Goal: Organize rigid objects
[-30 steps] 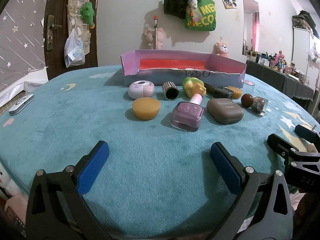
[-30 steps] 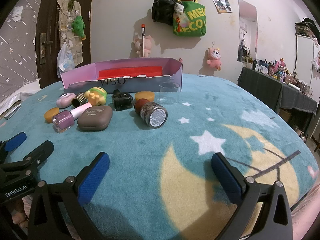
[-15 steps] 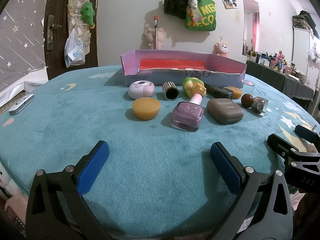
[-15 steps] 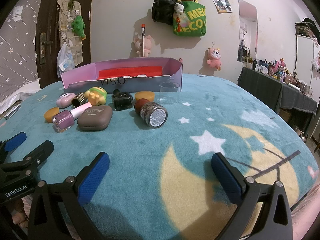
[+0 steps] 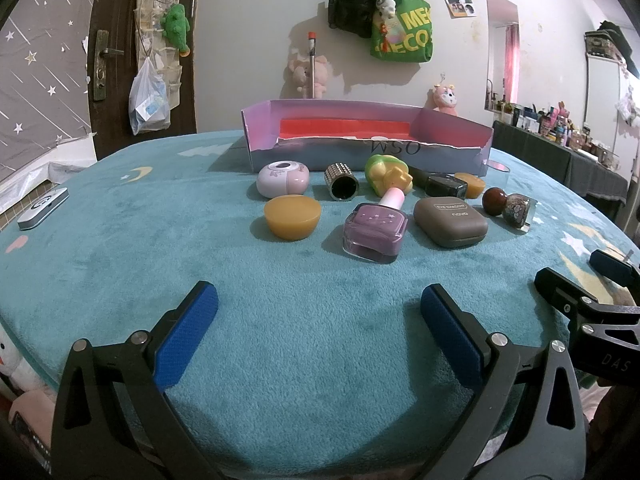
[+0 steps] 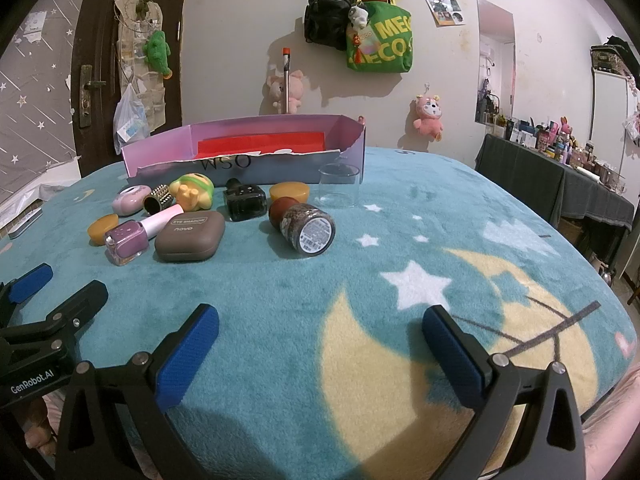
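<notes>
Both grippers hang over the near edge of a teal plush blanket printed with stars and a yellow moon. The left gripper has its blue-padded fingers spread wide with nothing between them; the right gripper is spread just as wide and also empty.

From the left wrist view the small rigid items cluster toward 12 o'clock, well apart from the fingertips. A purple nail polish bottle with a pale pink cap lies on its side at the centre. At its 9 o'clock sits an amber soap-like puck, and at its 3 o'clock a taupe rounded case lettered "EYE SHADOW". Behind them, left to right, are a pink-and-white round container, a studded metallic tube lying with its open end forward, a green-and-yellow toy figure, a dark square bottle and a second amber puck. Out at 2 o'clock a glittery jar with a brown round cap lies on its side.

Beyond the cluster stands a long, open lilac cardboard box with a red lining and "WSO" written on its torn front wall. In the right wrist view a clear glass cup stands upright just beside the box's right end
</notes>
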The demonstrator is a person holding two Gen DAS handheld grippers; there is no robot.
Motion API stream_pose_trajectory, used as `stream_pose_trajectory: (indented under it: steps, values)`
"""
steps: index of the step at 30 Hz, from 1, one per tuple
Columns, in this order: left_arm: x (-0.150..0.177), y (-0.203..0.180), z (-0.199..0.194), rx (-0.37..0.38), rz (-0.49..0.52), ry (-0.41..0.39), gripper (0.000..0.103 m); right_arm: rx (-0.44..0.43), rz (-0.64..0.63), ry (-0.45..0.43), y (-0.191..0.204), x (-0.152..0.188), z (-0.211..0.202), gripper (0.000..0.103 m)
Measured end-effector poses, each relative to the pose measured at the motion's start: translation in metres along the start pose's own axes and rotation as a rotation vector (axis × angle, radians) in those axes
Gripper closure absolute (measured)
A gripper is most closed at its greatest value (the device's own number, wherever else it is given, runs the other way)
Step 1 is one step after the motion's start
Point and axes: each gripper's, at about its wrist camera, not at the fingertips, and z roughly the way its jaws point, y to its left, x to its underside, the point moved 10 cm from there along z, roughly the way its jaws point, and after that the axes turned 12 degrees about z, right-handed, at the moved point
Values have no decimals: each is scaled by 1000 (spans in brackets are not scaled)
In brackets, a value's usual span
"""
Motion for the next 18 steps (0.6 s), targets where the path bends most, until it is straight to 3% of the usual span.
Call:
stream_pose_trajectory:
  steps: [11,18]
  values:
    - [1,2,2,33,-13,17,0,-9,3,10,0,-2,-3,0]
    - [-14,11,4,57,-9,16,0,-26,29,51,-3,-10,6,0]
